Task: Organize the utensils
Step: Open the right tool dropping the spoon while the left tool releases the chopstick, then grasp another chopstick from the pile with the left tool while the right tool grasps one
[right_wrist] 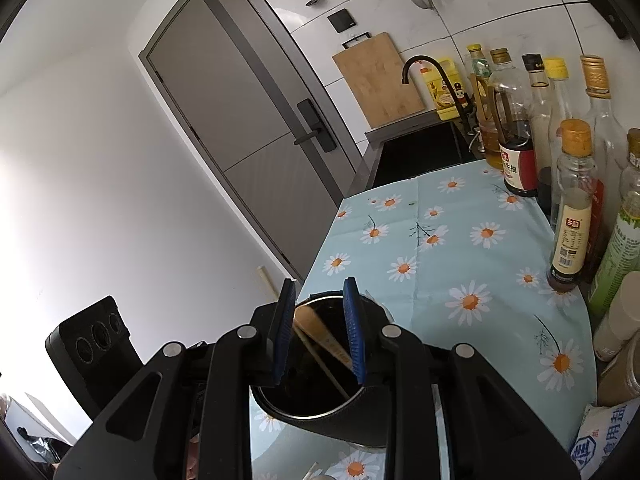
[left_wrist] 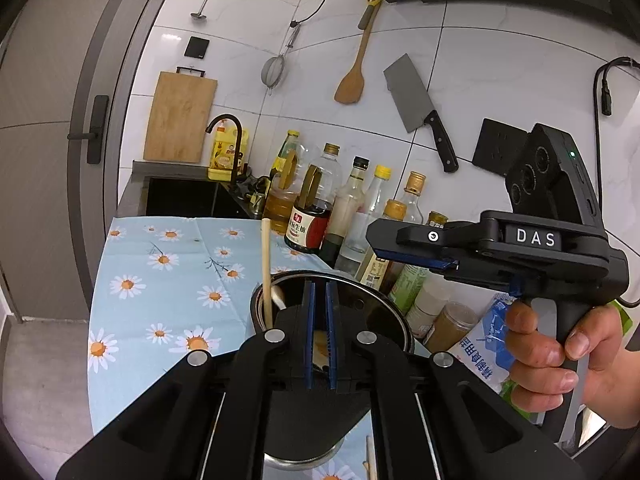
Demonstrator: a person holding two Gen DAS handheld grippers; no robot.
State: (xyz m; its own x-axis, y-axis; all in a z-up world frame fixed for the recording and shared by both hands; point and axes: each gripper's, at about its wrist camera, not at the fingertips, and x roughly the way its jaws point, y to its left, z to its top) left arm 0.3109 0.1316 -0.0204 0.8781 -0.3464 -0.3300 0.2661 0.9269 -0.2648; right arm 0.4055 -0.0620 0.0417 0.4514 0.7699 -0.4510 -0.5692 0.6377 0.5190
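Note:
A black utensil holder [left_wrist: 384, 312] with a steel rim stands on the daisy tablecloth [left_wrist: 160, 280]. A wooden stick-like utensil [left_wrist: 266, 272] leans out of it at the left, with a pale utensil beside it. My left gripper [left_wrist: 320, 320] is above the holder, its blue pads nearly together with a thin gap and nothing seen between them. My right gripper [right_wrist: 318, 332] is open above the holder's mouth [right_wrist: 312, 396], where wooden utensils [right_wrist: 320, 340] lie inside. The right gripper also shows in the left wrist view [left_wrist: 416, 256], held by a hand.
Sauce and oil bottles [left_wrist: 312, 208] and jars line the wall side of the counter. A salt bag [left_wrist: 484, 348] lies at the right. A sink with black faucet [left_wrist: 232, 136] sits beyond the cloth. A cleaver [left_wrist: 416, 104], wooden spatula [left_wrist: 354, 76], strainer and cutting board [left_wrist: 180, 116] hang on the wall.

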